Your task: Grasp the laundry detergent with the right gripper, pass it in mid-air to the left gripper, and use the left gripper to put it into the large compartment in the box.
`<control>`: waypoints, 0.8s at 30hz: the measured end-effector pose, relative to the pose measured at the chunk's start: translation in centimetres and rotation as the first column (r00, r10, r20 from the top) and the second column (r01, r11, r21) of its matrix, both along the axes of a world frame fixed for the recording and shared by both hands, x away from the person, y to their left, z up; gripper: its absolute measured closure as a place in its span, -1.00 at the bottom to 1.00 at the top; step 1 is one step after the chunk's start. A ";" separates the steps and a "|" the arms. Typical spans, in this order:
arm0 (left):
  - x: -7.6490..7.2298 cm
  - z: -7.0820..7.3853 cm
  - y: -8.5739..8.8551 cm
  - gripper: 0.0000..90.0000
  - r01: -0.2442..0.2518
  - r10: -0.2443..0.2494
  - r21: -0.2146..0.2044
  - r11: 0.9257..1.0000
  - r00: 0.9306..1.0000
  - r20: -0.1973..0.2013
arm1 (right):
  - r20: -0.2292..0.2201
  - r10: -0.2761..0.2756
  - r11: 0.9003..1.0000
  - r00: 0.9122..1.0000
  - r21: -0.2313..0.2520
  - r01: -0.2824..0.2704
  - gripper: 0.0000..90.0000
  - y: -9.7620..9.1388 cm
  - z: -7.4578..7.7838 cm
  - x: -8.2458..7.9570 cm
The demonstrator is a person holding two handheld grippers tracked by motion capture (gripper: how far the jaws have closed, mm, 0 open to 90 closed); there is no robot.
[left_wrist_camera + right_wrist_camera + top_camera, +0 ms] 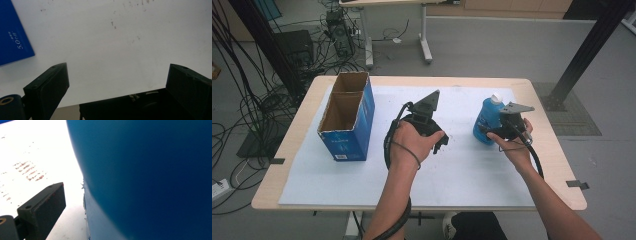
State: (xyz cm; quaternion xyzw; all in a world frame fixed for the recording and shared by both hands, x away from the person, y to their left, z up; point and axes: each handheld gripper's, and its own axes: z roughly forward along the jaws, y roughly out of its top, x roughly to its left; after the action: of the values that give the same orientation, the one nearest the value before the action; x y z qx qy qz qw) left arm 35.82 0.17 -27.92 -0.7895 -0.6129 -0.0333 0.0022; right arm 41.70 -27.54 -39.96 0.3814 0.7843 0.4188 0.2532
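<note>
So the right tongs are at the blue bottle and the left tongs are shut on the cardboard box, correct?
Not quite. The right tongs are at the blue bottle, as you say, but the left tongs hold nothing: the left gripper view shows their jaws wide apart over the bare white mat. The high view shows the cardboard box standing apart, to that hand's left.

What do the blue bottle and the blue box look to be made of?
Blue bottle: probably plastic with a smooth, slightly glossy skin, going by the soft sheen in the right gripper view and its white cap. Blue box: cardboard, since the open top shows raw brown inner walls; the outside is printed blue.
</note>
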 end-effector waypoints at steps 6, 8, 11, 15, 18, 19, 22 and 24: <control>0.0 0.1 -0.1 -0.89 -0.002 0.002 0.000 1.000 1.000 0.003 | 0.003 0.001 1.000 1.000 -0.002 -0.001 -0.96 -0.1 0.1 0.0; 0.0 0.1 -0.1 -0.89 0.000 0.000 0.001 1.000 1.000 0.003 | 0.006 -0.001 1.000 1.000 -0.002 0.001 -0.96 -0.1 0.1 0.0; 0.1 0.2 -0.2 -0.89 0.001 -0.001 0.002 1.000 1.000 0.006 | 0.004 -0.002 1.000 1.000 -0.002 0.002 -0.96 -0.1 0.1 0.0; 0.1 0.2 -0.2 -0.89 0.001 -0.001 0.002 1.000 1.000 0.006 | 0.011 -0.004 1.000 1.000 -0.004 0.004 -0.96 -0.1 0.2 0.0; 0.1 0.2 -0.2 -0.89 0.006 -0.006 0.003 1.000 1.000 0.003 | 0.014 -0.004 1.000 1.000 -0.005 0.004 -0.96 -0.1 0.2 0.0; 0.0 0.2 -0.2 -0.89 0.002 -0.002 0.004 1.000 1.000 0.005 | 0.015 -0.006 1.000 1.000 -0.005 0.006 -0.96 -0.1 0.2 0.0; 0.0 0.2 -0.1 -0.89 0.002 -0.002 0.005 1.000 1.000 0.005 | 0.015 -0.006 1.000 1.000 -0.007 0.006 -0.96 -0.1 0.2 0.0; 0.0 0.2 -0.2 -0.89 -0.001 0.001 0.004 1.000 1.000 0.007 | 0.013 -0.004 1.000 1.000 -0.005 0.004 -0.96 -0.1 0.2 0.0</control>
State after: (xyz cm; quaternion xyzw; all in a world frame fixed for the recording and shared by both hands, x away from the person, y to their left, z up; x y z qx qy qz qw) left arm 35.85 0.00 -27.70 -0.7891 -0.6132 -0.0373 0.0015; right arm 41.67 -27.62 -39.73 0.3797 0.7830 0.4185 0.2600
